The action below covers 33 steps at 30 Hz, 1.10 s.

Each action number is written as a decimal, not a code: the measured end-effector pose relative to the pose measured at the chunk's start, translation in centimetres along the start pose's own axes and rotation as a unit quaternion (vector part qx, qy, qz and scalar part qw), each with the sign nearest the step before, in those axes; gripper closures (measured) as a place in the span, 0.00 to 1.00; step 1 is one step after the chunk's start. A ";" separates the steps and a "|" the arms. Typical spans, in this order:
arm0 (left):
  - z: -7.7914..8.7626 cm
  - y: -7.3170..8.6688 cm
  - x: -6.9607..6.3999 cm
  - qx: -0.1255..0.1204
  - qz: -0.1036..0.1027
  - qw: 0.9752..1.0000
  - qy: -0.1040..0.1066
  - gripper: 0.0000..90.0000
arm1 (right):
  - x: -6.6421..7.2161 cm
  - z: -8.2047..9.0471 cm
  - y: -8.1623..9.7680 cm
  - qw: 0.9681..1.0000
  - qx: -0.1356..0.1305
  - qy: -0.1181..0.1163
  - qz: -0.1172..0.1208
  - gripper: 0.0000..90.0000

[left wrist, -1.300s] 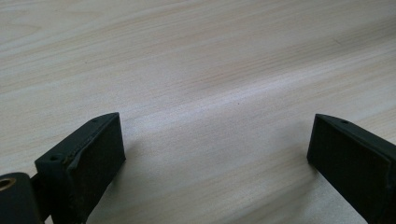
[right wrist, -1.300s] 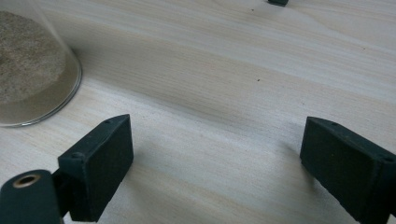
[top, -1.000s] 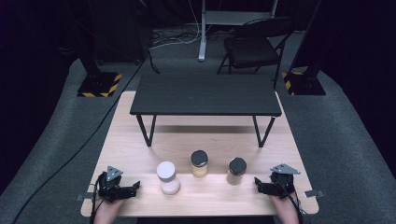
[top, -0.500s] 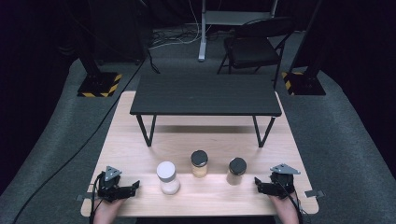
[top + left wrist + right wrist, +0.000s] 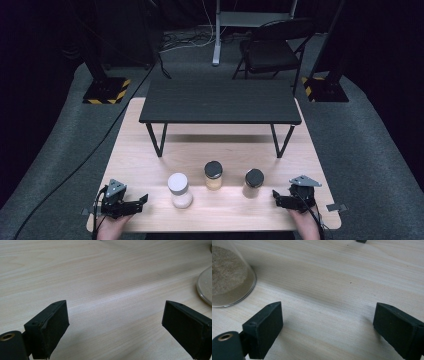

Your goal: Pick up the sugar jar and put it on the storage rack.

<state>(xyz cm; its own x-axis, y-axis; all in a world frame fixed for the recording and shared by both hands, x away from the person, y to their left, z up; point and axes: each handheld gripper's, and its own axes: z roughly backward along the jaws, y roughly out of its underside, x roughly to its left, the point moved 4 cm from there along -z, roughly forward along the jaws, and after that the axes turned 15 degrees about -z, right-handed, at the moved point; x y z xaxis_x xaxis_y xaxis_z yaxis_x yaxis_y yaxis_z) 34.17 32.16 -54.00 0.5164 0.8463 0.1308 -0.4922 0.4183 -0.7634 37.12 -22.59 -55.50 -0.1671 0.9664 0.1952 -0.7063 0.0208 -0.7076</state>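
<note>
A: Jars first, where'd yours end up?

B: Three in a row on your desk [image 5: 150,150], in front of the small black table [image 5: 220,102]. White-lid jar [image 5: 179,190] sits nearest your left gripper [image 5: 142,200], black-lid jar [image 5: 253,183] just beside your right gripper [image 5: 274,194], and the middle jar [image 5: 213,175] between them.

A: And the jaws?

B: Both pairs released, nothing between them. Your left ones have just been closing a bit, and they're apart from the white-lid jar.

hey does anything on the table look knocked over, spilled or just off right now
Nothing stands out. The three jars, white-lidded and two black-lidded, stand upright in a loose row on the wooden table, nothing spilled. Both tools, left and right, rest open beside them.
</note>
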 end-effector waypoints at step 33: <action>3.4 -3.5 -3.2 -0.057 -0.051 0.996 0.039 0.09 | 0.0 0.0 0.0 1.000 0.000 0.000 0.000 0.09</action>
<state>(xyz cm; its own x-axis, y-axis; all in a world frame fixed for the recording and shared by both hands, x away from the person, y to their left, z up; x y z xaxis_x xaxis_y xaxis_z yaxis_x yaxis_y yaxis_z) 31.81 29.09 -49.64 0.6139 0.7719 0.1651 -0.3537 0.4560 -0.8167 37.11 -22.58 -55.51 -0.1679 0.9663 0.1953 -0.7069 0.0201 -0.7070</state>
